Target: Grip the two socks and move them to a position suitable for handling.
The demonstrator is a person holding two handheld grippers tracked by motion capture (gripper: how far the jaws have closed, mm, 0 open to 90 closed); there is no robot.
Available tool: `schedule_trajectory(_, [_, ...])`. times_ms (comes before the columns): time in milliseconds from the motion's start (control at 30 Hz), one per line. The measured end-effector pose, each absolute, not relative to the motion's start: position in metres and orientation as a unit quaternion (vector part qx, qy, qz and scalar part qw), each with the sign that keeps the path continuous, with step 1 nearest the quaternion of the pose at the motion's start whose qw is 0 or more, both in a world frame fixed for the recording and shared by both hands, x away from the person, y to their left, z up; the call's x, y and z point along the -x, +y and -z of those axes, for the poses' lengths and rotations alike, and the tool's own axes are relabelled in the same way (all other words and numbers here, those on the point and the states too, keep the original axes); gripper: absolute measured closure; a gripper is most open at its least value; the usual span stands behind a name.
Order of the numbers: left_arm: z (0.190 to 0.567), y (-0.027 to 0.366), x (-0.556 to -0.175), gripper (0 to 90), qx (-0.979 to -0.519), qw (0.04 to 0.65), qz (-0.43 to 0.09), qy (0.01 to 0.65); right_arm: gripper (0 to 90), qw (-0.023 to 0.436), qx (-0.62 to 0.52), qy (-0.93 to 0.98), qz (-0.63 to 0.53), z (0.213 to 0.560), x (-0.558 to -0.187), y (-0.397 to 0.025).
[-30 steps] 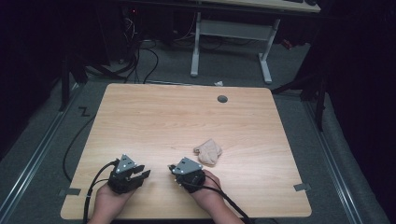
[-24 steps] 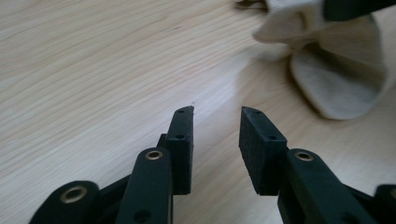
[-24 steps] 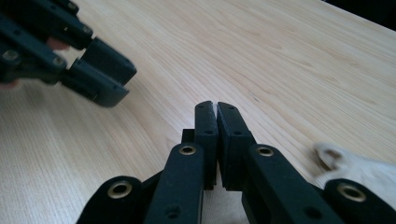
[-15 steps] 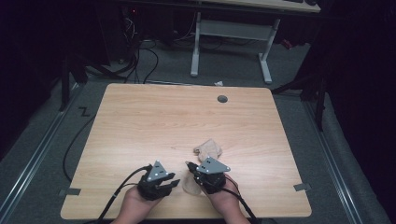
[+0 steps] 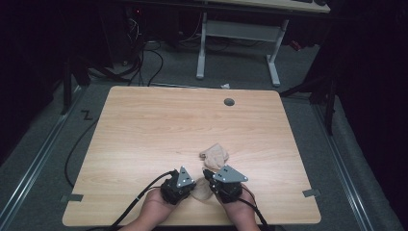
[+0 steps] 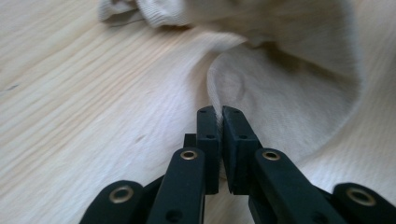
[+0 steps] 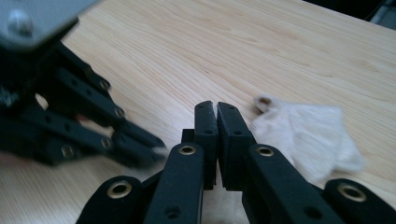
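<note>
Item: beige sock, lying flat on the wooden table near its front edge, between your two grippers. Your left gripper has its jaws pressed onto the sock's thin edge, a sliver of fabric pinched between them. Your right gripper has its jaws pressed together with a narrow slit between; whether cloth sits in it, you cannot tell.

Item: second beige sock, crumpled, just beyond the grippers, right of the table's centre.

Item: grey round grommet, near the far edge.
</note>
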State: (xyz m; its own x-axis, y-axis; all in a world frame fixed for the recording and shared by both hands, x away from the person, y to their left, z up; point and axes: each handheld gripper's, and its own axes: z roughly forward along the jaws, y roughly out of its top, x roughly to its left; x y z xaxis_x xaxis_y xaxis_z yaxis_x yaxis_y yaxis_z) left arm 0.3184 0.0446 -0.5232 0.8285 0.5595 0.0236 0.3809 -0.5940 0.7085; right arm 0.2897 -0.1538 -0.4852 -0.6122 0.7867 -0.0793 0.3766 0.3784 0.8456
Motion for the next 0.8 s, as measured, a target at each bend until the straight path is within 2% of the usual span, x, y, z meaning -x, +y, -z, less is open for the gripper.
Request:
schedule_trajectory(300, [0.518,0.083,-0.323,84.1,-0.871,0.359,-0.134,0.308,84.9,0.237,-0.387,0.793,-0.407,0.493,-0.270,-0.186])
schedule_trajectory(400, [0.517,0.092,-0.320,81.7,-0.869,0.355,-0.132,0.317,79.6,0.233,-0.393,0.792,-0.404,0.495,-0.268,-0.192])
schedule_trajectory(467, [0.515,0.096,-0.317,75.1,-0.868,0.355,-0.136,0.320,76.3,0.235,-0.393,0.790,-0.408,0.495,-0.269,-0.194])
schedule_trajectory(633, [0.505,0.101,-0.313,62.8,-0.855,0.381,-0.157,0.314,77.1,0.240,-0.381,0.800,-0.398,0.495,-0.281,-0.182])
schedule_trajectory(733, [0.506,0.092,-0.320,63.4,-0.856,0.387,-0.156,0.305,80.3,0.240,-0.372,0.815,-0.374,0.501,-0.296,-0.175])
schedule_trajectory(800, [0.509,0.084,-0.327,67.8,-0.860,0.383,-0.159,0.297,82.9,0.233,-0.375,0.822,-0.361,0.506,-0.307,-0.174])
